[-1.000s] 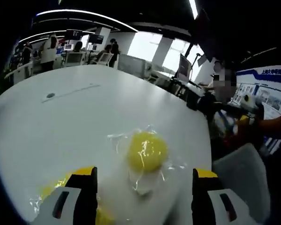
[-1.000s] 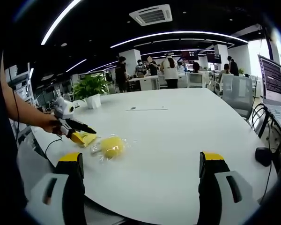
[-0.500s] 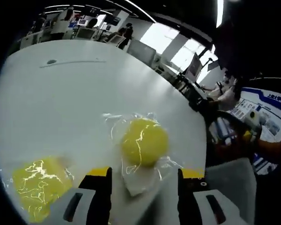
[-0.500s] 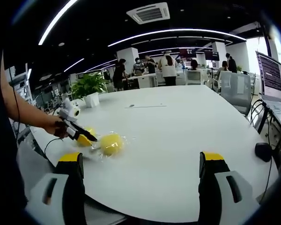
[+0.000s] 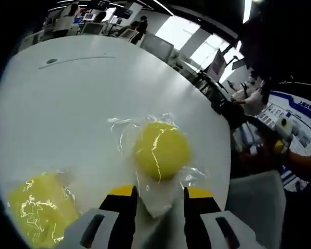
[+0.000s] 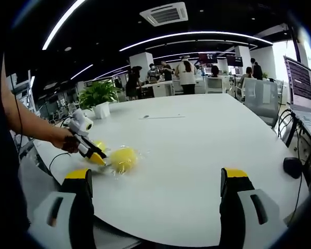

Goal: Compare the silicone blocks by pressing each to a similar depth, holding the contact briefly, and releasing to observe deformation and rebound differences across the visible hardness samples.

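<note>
On the big white worktop (image 6: 197, 150) two yellow silicone samples are laid out near the edge closest to the person, each sealed in a clear crinkled bag. In the left gripper view the round sample (image 5: 161, 150) is seen just ahead of the left tongs (image 5: 158, 194), with the flatter block (image 5: 39, 207) off to one side, near it but apart. The same round sample (image 6: 123, 158) is picked out in the right gripper view, with the left tongs (image 6: 99, 159) lowered right beside it.

The left tongs are narrowed to a slim gap, and a white corner of the round sample's wrapper (image 5: 155, 194) lies between the tips; whether it is actually pinched cannot be told. The right tongs (image 6: 155, 181) are spread wide, held up and back, well clear of both samples, with nothing between them.

Handling, as judged: both samples look light and soft, likely to dent and spring back. The loose glossy film is expected to slip and wrinkle, and the round one may roll or skid when pushed off-centre. A press is best placed on the crown of the round sample, straight down, and on the flat middle of the block.

A blue-and-white poster (image 5: 300, 119) is glimpsed beyond the worktop in the left gripper view; its writing is too small to be read. No brand or hardness label is made out on either bag.
</note>
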`<state>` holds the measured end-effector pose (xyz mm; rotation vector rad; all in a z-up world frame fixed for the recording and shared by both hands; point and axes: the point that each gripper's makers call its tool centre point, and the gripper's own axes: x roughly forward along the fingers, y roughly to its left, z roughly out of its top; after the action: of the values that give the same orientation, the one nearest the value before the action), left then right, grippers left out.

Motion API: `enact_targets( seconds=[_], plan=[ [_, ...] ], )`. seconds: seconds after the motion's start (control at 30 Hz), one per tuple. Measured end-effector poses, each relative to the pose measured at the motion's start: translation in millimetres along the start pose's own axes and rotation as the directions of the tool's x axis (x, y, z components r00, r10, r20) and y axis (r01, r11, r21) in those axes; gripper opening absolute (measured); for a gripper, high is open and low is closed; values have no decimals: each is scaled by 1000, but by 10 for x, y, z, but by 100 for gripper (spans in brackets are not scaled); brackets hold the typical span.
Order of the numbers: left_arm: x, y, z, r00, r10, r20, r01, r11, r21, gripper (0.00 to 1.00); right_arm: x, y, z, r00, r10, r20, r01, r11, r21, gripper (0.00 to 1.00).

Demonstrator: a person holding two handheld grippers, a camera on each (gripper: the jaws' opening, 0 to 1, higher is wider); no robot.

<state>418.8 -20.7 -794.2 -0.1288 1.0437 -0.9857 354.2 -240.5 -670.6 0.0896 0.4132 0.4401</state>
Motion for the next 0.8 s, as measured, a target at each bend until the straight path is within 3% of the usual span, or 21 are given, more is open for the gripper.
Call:
enact_targets(
  seconds=[0.4,0.53,0.8],
  plan=[
    [58,-9,29,1000,19,11,-18,998,-62,25,-7,3,-16,1000,0,3,0,1000,9,97],
    [103,-32,-5,999,34,-1,-34,998,-43,18,-5,-9,-3,1000,-3,7,3,1000,11,97],
    [131,-54,-21,1000,25,13,-23,988,-152,1,-14,7,-7,1000,0,5,0,1000,10,97]
  ],
)
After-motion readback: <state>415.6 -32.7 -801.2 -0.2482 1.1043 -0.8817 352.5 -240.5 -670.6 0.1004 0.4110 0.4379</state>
